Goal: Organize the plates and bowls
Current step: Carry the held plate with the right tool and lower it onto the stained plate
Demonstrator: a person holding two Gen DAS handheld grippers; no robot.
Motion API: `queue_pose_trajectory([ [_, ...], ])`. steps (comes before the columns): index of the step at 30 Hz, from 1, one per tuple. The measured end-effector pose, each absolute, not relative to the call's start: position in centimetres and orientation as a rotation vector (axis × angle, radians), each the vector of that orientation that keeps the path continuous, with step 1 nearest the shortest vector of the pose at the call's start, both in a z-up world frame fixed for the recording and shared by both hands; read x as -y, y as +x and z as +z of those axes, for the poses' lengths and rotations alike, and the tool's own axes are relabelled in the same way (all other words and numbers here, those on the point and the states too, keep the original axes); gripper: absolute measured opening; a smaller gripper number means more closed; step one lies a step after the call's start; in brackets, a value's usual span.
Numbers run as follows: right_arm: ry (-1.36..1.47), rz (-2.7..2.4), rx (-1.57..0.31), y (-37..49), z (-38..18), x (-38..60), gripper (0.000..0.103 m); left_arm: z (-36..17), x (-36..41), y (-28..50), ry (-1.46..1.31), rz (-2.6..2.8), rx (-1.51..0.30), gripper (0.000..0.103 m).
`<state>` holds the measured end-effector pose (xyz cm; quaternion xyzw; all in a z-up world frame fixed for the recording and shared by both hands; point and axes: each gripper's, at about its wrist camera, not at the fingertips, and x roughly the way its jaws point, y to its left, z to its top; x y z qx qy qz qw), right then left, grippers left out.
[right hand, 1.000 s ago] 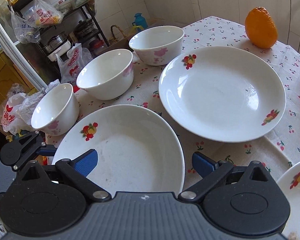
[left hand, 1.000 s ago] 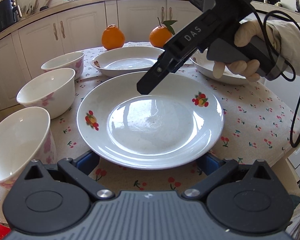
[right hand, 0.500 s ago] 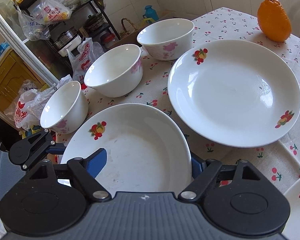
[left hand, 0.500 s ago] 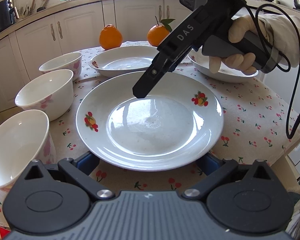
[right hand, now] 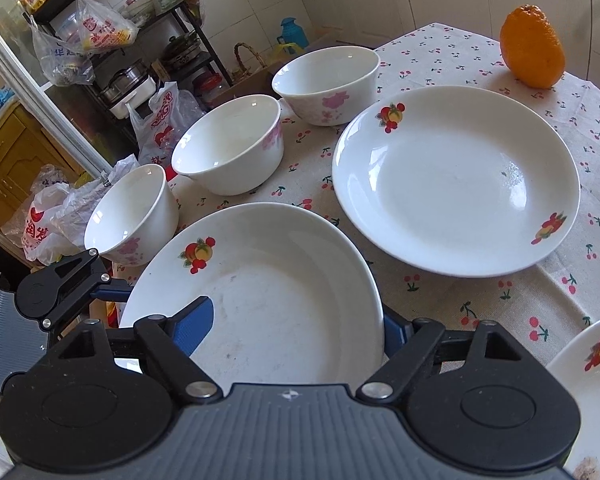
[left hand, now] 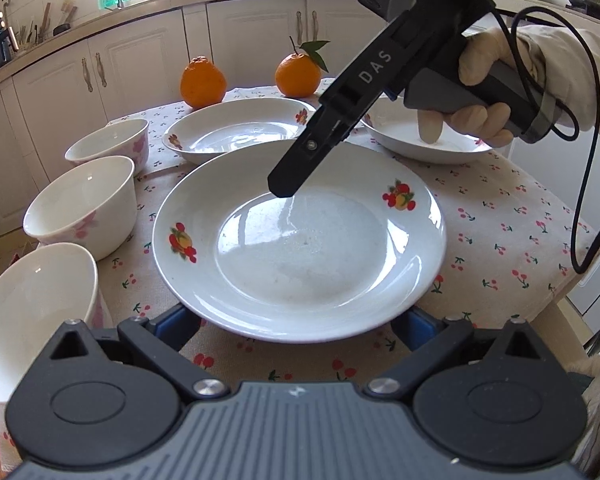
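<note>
Stock on the tabletop (left hand: pixel 500 232), cherry-print cloth, listed left to right from the left wrist view.

1. Three white bowls in a row down the left edge: near bowl (left hand: pixel 32 312), middle bowl (left hand: pixel 80 208), far bowl (left hand: pixel 108 144). All are upright, empty and not stacked.
2. Left gripper (left hand: pixel 294 326): the fingers are wide apart, with the near rim of item 4 between them. We see no contact.
3. Far plate (left hand: pixel 240 130), behind the centre, with two oranges (left hand: pixel 203 82) beyond it.
4. Centre plate (left hand: pixel 300 240): white with fruit decals, lying flat, near the bowls but apart from them.
5. Right gripper (right hand: pixel 296 326), held by a gloved hand (left hand: pixel 480 92): the fingers are partly open. One blue finger is over the well of the centre plate and the other is outside its rim. We think the pads are not yet pressing, but the right-hand finger is mostly hidden.
6. Right plate (left hand: pixel 420 140), partly behind the gripper body.

Handling, as we judge it: the ware is glazed, so it is stiff, slippery, fairly heavy and easily chipped. Take plates by the sloping rim, one finger above and one below. Take bowls across the wall. Set each piece down gently when stacking like on like.
</note>
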<state>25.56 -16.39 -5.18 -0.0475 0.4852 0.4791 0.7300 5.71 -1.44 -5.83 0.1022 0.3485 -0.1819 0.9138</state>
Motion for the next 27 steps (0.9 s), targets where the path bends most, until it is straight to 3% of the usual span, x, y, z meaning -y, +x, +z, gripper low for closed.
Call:
queue_pose_trajectory([
  [9, -0.082, 1.001, -1.028, 25.0, -4.0, 18.5, 0.089, -5.0, 2.4, 6.5, 0.218, -0.438, -0.729, 0.094],
  [27, -0.037, 0.857, -0.942, 25.7, -1.7, 24.9, 0.090, -3.0, 6.8, 11.0, 0.260, -0.577, -0.706, 0.093],
])
